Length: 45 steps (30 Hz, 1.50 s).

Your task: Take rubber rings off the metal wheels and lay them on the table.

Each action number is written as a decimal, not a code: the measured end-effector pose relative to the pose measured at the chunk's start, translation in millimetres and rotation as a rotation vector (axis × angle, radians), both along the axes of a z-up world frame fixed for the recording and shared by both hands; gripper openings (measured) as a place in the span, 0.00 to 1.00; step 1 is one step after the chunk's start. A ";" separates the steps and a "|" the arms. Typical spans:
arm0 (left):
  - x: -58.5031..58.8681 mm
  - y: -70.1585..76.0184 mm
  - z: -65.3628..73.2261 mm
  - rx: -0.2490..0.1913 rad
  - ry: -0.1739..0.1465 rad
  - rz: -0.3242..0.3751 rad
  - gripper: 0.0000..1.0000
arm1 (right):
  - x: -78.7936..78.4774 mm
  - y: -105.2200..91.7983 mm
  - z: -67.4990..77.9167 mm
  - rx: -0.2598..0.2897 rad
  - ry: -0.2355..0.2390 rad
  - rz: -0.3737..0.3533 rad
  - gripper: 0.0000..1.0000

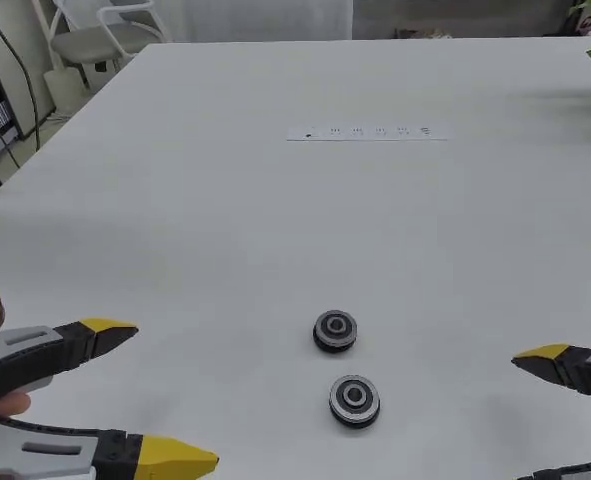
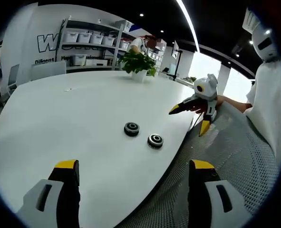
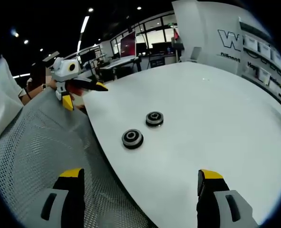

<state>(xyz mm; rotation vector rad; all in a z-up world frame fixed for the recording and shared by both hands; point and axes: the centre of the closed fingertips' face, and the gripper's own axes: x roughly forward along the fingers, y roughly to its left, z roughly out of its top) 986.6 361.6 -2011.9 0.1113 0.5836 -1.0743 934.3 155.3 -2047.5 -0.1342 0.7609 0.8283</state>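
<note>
Plainly, both tongs are held wide apart and empty. The left gripper [image 1: 165, 395] and the right gripper [image 3: 140, 175] are positioned to either side of two metal wheels [image 1: 335, 331], laid close together on the white table [image 1: 275, 220]. Dark rubber rings [image 1: 355, 420] seem fitted around them, though detail is small.

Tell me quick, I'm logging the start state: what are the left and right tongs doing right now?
Left tongs: open, holding nothing.
Right tongs: open, holding nothing.
</note>
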 end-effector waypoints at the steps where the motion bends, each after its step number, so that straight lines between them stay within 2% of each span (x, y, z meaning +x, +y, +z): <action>1: 0.0 0.0 0.0 0.000 -0.001 0.000 0.94 | 0.2 -0.3 0.1 0.000 -0.001 -0.001 0.99; 3: -0.4 -0.1 -0.2 0.000 0.001 -0.002 0.94 | 0.2 -0.6 0.4 0.000 -0.004 0.001 0.96; 24: -0.8 -0.1 1.1 -0.001 -0.002 -0.001 0.93 | 2.3 -2.5 2.4 0.007 -0.012 -0.019 0.97; 45: -3.8 -1.5 -1.1 -0.001 0.016 -0.013 0.92 | 2.6 -5.2 1.1 0.009 -0.005 -0.037 0.97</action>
